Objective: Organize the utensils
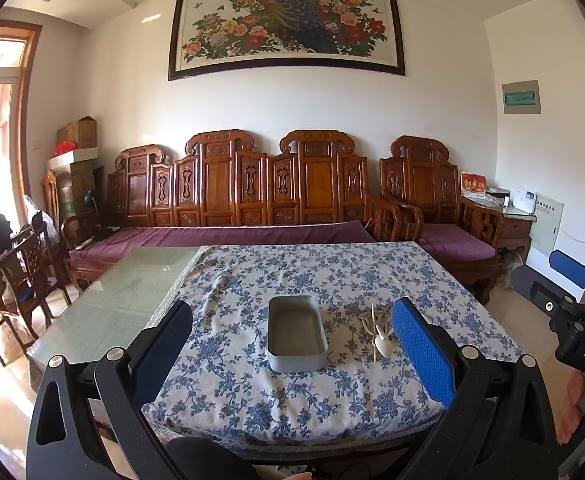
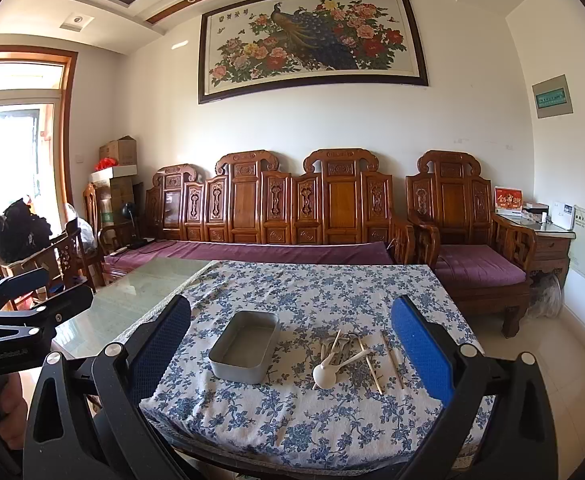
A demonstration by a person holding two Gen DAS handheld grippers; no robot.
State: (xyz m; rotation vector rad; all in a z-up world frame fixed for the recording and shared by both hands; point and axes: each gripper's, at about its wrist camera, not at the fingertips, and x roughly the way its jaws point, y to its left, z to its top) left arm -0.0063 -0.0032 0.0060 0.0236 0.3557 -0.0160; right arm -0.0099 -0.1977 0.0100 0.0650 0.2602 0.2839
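From the left wrist, the left claw (image 1: 292,344) hangs released above the near edge of the counter (image 1: 252,400); the grey tray (image 1: 297,336) lies between its spread fingers, and the pale utensils (image 1: 378,330) sit just beside the tray, close to the blue pad; the right claw (image 1: 572,280) shows at the frame's edge, its state unclear here. From the right wrist, the right claw (image 2: 292,344) is released, holding nothing; the tray (image 2: 244,346) and the utensils (image 2: 348,358) both lie between its fingers, with chopsticks (image 2: 390,358) nearest the blue pad.

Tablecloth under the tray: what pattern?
Blue flowers on white tablecloth, clearest in the right wrist view.
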